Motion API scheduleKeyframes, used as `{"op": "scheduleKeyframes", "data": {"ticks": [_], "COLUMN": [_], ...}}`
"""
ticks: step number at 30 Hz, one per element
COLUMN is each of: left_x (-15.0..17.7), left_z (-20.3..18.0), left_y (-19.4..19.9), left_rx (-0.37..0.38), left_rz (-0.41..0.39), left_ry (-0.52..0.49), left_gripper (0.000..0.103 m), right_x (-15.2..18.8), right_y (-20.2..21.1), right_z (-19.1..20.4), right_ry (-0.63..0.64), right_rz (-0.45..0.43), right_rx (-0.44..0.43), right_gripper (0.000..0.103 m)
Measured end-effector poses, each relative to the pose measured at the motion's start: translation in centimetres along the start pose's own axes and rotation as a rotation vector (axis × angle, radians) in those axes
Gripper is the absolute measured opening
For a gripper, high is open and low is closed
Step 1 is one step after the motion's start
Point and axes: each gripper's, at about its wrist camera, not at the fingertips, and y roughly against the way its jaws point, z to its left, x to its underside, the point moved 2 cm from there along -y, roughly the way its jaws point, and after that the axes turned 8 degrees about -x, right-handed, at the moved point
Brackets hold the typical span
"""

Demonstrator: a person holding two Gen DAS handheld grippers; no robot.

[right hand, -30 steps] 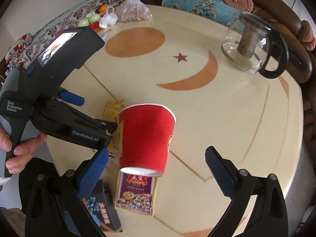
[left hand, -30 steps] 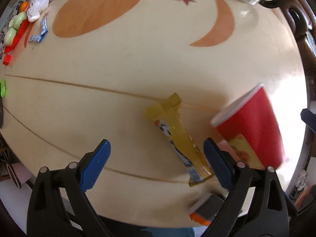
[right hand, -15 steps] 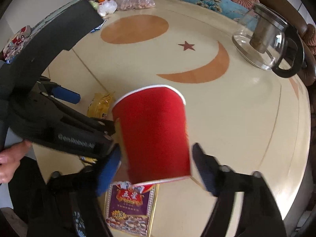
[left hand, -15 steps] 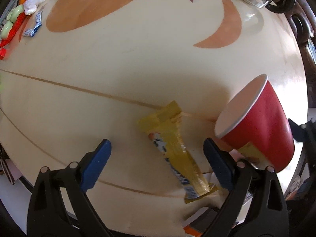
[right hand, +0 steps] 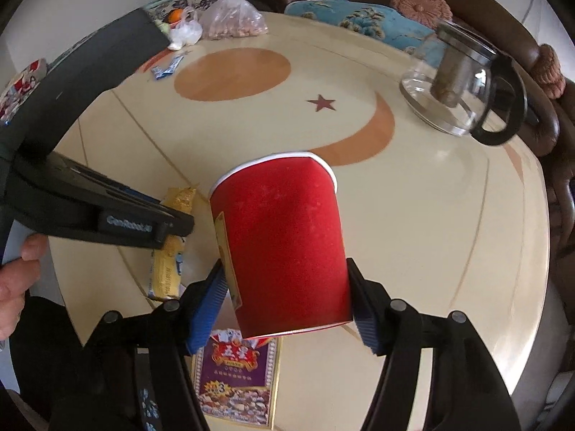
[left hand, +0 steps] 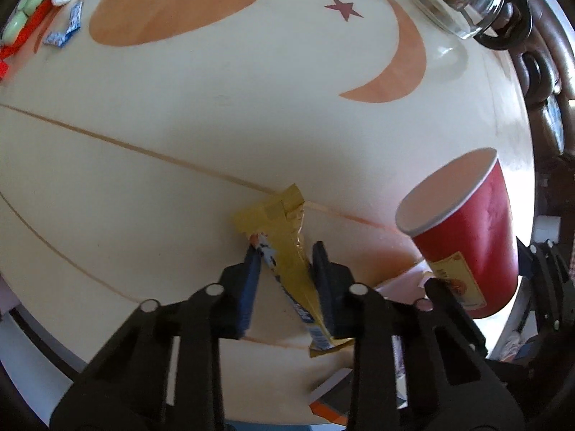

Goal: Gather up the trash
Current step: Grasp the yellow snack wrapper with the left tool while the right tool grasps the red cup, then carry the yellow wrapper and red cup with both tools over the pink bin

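The left gripper (left hand: 285, 251) is closing its fingers on the yellow wrapper (left hand: 287, 251) lying on the tabletop (left hand: 215, 136). The right gripper (right hand: 287, 287) is closing on the red cup (right hand: 284, 248), held tilted just above a card box (right hand: 237, 380). Nothing is binned yet, I judge; no bin shows. The cream tabletop has sun, moon and star inlays and carries a glass teapot (right hand: 456, 97) and bags (right hand: 233, 18); a sofa (right hand: 359, 10) stands behind.

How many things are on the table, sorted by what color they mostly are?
Red: 1, the paper cup
Yellow: 1, the snack wrapper
Purple: 1, the flat packet
Blue: 1, the small sachet
Clear: 3, the glass teapot, the bag of nuts, the small white bag
Total: 7
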Motion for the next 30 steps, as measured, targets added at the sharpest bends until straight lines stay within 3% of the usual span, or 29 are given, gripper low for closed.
{"op": "scheduleKeyframes", "data": {"ticks": [5,15,30], "left_x": [1.2,0.2,4.9], "left_z": [-0.6,-0.4,1.3], "left_y": [0.6,2.3,8.7], "left_rx": [0.008,0.001,0.008], "left_rz": [-0.037,-0.109,-0.241], "left_ry": [-0.024,-0.059,-0.151], "left_gripper": [0.020,0.019,0.017], "right_x": [0.8,2.2,4.3], "right_y": [1.4,3.7,9.2], "right_z": [-0.5,-0.9,0.6], "right_ry": [-0.029,-0.061,-0.095], "right_rz": [-0.021,-0.039,-0.094], "right_rx": [0.043,0.093,0.157], "right_gripper": [0.062,0.062,0.062]}}
